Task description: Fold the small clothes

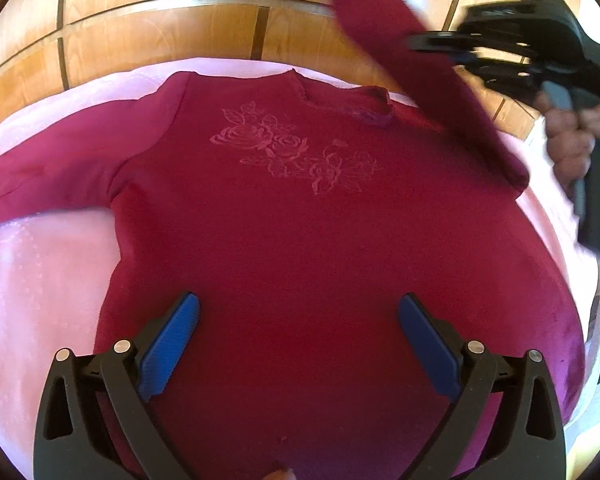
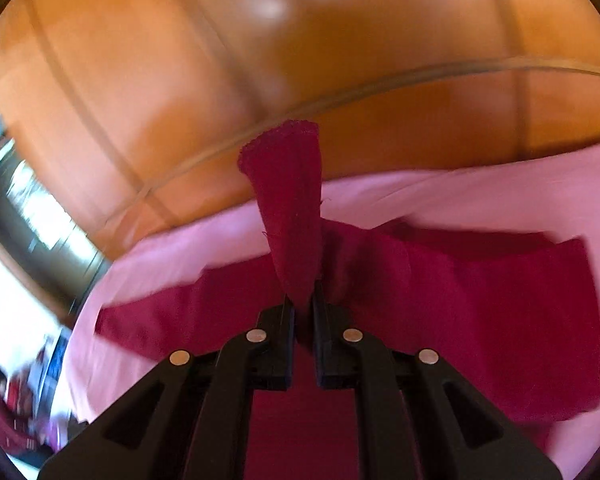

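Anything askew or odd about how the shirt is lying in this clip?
Mostly as expected. The red shirt lies flat, face up, on the pink cloth. One sleeve is lifted off the surface, clamped in the right gripper mid-fold. The neckline looks slightly rumpled. The left gripper hovers open.

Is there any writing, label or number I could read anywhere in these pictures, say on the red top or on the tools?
None can be read. The red top carries only an embroidered rose pattern, no letters. The right tool shows a green light but no legible marking; it is blurred.
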`<act>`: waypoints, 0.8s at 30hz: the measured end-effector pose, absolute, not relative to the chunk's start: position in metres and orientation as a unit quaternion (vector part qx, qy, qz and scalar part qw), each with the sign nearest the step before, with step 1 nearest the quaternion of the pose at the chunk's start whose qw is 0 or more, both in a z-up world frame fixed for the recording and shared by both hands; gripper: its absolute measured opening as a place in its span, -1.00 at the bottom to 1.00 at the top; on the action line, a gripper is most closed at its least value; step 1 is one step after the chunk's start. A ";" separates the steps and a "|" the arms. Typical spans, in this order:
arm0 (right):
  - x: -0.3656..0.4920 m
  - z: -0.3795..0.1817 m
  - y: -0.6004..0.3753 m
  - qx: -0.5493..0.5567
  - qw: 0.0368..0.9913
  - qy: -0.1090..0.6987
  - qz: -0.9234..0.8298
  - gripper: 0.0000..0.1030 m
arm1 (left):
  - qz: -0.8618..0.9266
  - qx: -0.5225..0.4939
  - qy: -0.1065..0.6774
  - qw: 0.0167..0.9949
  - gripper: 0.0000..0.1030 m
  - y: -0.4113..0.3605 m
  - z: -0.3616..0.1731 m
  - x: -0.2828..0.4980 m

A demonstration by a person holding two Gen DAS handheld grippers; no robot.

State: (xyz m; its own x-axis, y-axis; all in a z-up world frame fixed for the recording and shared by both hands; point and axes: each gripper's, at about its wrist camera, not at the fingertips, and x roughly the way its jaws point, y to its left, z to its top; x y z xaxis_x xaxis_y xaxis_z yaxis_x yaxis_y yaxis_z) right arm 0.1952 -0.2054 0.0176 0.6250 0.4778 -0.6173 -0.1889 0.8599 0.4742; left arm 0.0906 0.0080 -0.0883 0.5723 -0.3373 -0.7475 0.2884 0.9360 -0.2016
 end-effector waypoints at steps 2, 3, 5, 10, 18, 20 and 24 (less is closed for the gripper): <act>0.188 0.016 -0.195 0.183 0.883 0.387 0.194 0.17 | -0.178 -0.042 0.427 0.885 0.92 0.012 -0.083 0.092; 0.183 0.016 -0.197 0.183 0.885 0.382 0.192 0.18 | -0.178 -0.053 0.423 0.887 0.92 0.015 -0.080 0.093; 0.168 0.016 -0.210 0.196 0.885 0.378 0.188 0.20 | -0.184 -0.082 0.409 0.890 0.92 0.023 -0.070 0.096; 0.126 0.005 -0.247 0.212 0.889 0.381 0.141 0.43 | -0.184 -0.129 0.395 0.890 0.92 0.033 -0.054 0.123; 0.060 -0.036 -0.334 0.274 0.867 0.412 0.062 0.52 | -0.164 -0.138 0.427 0.878 0.92 0.022 -0.051 0.202; 0.057 -0.039 -0.346 0.292 0.865 0.406 0.048 0.53 | -0.161 -0.150 0.438 0.872 0.88 0.020 -0.057 0.220; 0.059 -0.031 -0.364 0.311 0.870 0.381 0.036 0.53 | -0.166 -0.145 0.474 0.853 0.12 0.003 -0.074 0.249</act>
